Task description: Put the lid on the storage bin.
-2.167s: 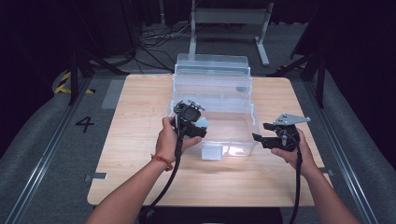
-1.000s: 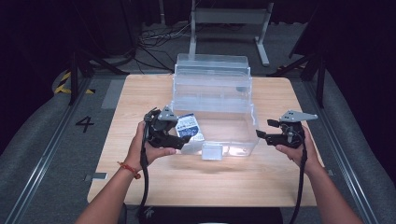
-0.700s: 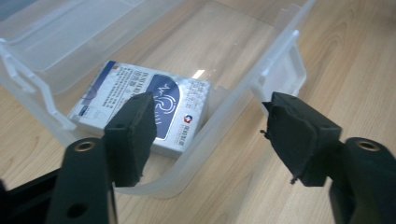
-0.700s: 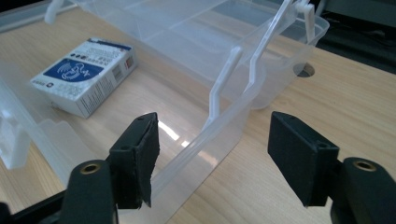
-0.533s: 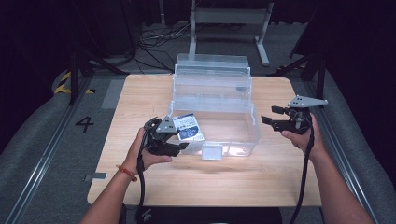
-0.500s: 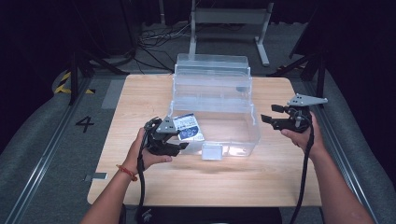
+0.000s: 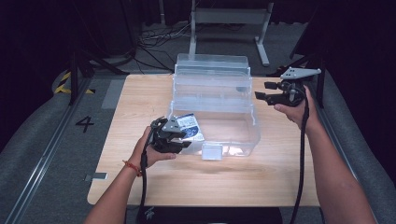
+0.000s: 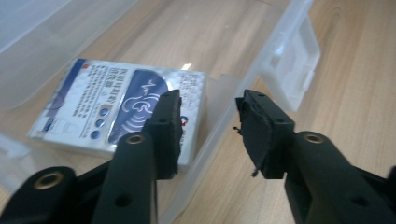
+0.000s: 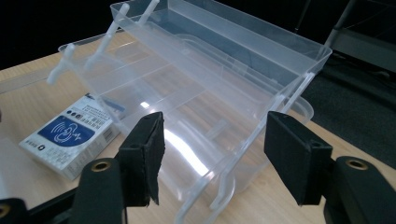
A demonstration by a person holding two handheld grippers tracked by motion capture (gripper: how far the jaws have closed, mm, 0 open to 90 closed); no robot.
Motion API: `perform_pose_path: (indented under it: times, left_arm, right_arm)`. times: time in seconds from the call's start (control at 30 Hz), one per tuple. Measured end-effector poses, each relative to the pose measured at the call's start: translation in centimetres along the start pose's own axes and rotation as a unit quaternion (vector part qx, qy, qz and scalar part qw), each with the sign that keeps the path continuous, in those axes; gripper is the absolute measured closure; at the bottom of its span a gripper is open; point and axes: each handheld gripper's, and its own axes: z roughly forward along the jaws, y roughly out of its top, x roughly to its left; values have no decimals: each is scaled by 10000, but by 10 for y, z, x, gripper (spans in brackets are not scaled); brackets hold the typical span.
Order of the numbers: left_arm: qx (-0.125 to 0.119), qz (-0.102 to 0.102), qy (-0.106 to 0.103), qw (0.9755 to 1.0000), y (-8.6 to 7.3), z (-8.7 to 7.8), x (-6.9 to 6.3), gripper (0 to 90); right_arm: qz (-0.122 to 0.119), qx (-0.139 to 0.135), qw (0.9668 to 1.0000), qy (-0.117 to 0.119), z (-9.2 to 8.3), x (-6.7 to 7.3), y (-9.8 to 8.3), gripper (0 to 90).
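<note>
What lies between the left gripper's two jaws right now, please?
In the left gripper view, the clear box's front wall runs up between the open jaws of the left gripper; the small packet lies just inside that wall.

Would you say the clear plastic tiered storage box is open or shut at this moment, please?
Open: the clear plastic tiered storage box has its trays stepped up and back, leaving the bottom compartment uncovered, with a blue-and-white flat packet lying inside.

Wooden table (image 7: 140, 93) bearing clear box (image 7: 224, 93)
</note>
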Motion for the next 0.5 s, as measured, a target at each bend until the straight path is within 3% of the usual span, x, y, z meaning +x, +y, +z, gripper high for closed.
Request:
perform_pose_path:
  times: [0.27,0.5]
  left_arm:
    - [108,99,-175,9997,-2,4,4,643]
    - [405,241,-180,9987,-1,9,5,678]
  right_arm:
    - [-138,114,9998,25,26,-4,21,388]
    - [-138,151,9997,95,39,-7,27,398]
